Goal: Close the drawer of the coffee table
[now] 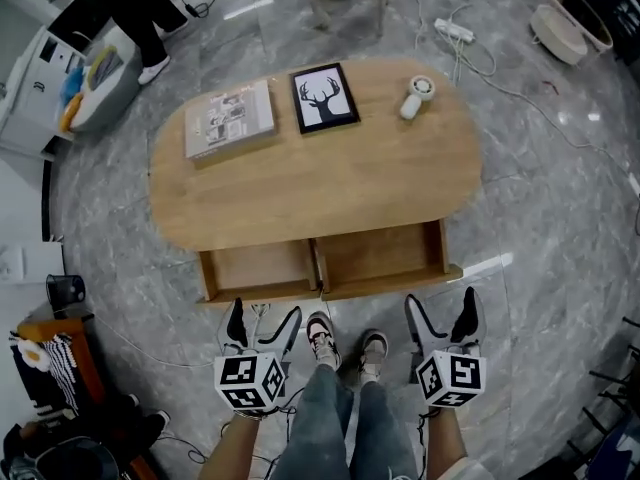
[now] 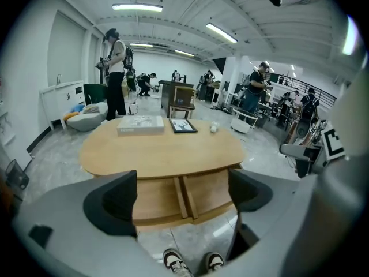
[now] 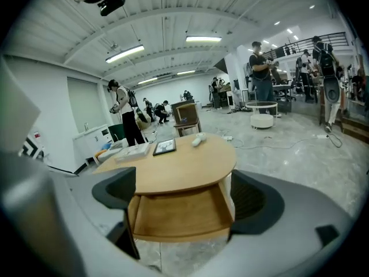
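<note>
Jaws of the grey left gripper [image 1: 266, 318] and right gripper [image 1: 441, 308] are spread and empty. The light wooden drawer [image 1: 380, 283] stands pulled out at the near side of the oval wooden table [image 1: 310, 183]. Press both grippers evenly against its front to avoid skewing.

Left drawer [image 1: 258, 268] and right drawer [image 1: 378, 256] stick out of coffee table [image 1: 310, 183] near side. On top: book [image 1: 229, 118] left, picture frame [image 1: 324, 98] centre, handheld device [image 1: 415, 96] right.

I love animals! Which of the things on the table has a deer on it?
The black-framed picture, lying flat between the book and the small white gadget. Only it shows a black deer head with antlers.
</note>
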